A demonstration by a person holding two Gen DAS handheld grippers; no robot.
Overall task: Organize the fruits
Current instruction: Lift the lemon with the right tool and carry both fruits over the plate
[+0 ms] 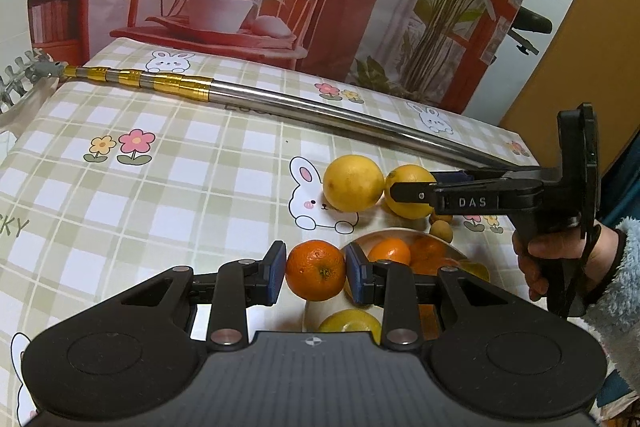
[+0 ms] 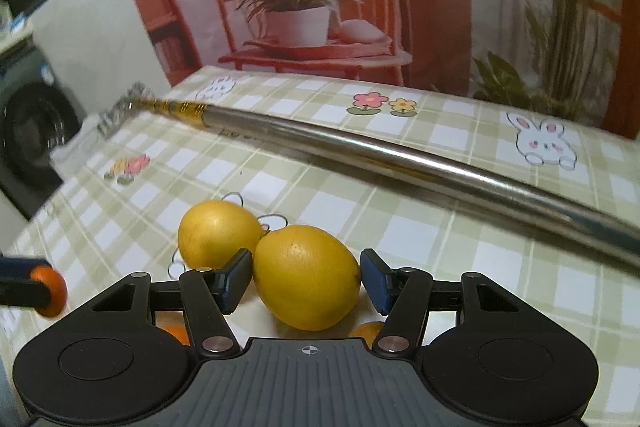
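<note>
Left wrist view: my left gripper (image 1: 316,273) pinches an orange (image 1: 316,270), both blue pads pressed on its sides, carried clear of the tablecloth (image 1: 120,187). Just right of the pads and lower sits a bowl (image 1: 452,247) already holding oranges; a yellow fruit (image 1: 350,321) shows under the tool. Ahead and to the right, the right gripper (image 1: 404,189) reaches to a lemon (image 1: 408,191) that touches a second lemon (image 1: 353,183); small brown fruits (image 1: 442,229) lie near its jaw. Risk, as I judge it: the orange is round and held only at two points, so a tilt or a loosened squeeze could drop it onto the bowl rim and send it rolling. Right wrist view: my right gripper (image 2: 306,279) straddles the near lemon (image 2: 307,277); the left pad looks in contact, the right pad shows a sliver of gap, so I cannot tell whether it grips. Closing off-centre could squirt the lemon forward into the far lemon (image 2: 218,233) and roll both. The metal pole (image 2: 400,155) lies ahead of the tool; a high lift could clip it.
</note>
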